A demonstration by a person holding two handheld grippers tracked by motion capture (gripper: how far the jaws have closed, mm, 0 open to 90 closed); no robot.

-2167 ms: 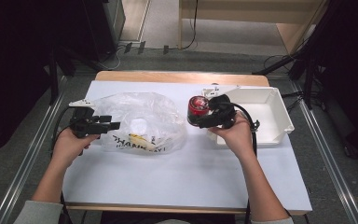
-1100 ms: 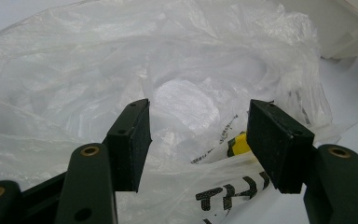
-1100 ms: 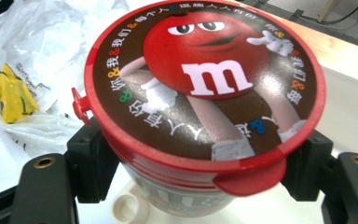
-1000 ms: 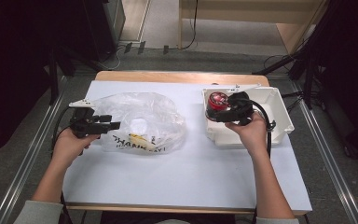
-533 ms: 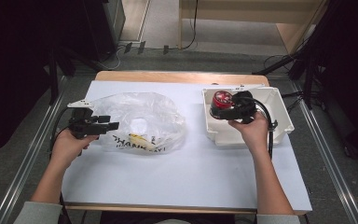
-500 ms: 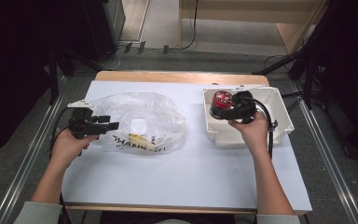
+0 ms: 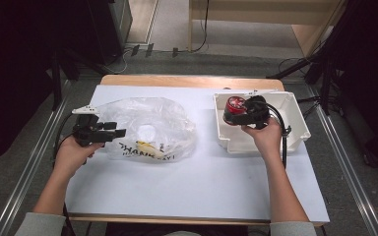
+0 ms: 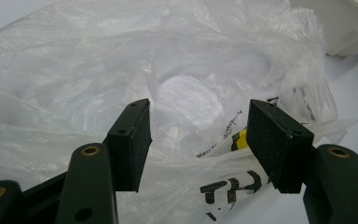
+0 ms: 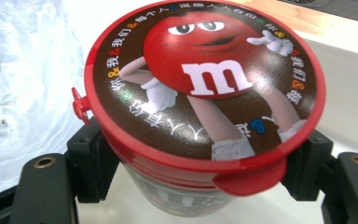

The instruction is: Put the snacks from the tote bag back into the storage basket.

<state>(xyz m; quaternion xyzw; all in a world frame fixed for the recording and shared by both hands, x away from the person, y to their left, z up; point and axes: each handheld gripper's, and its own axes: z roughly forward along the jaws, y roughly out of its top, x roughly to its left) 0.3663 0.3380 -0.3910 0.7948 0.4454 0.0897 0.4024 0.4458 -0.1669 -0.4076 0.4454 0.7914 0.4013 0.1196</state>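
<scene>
Gripping a red-lidded round candy tub, the right gripper hangs over the white plastic bin. Left of that bin, the left gripper gapes beside the crumpled clear plastic bag.

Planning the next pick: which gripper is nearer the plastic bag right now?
Left. The left gripper sits open at the plastic bag, its jaws at the bag's left edge. The right gripper is off to the bag's right, over the white bin, clamping the red-lidded candy tub.
</scene>
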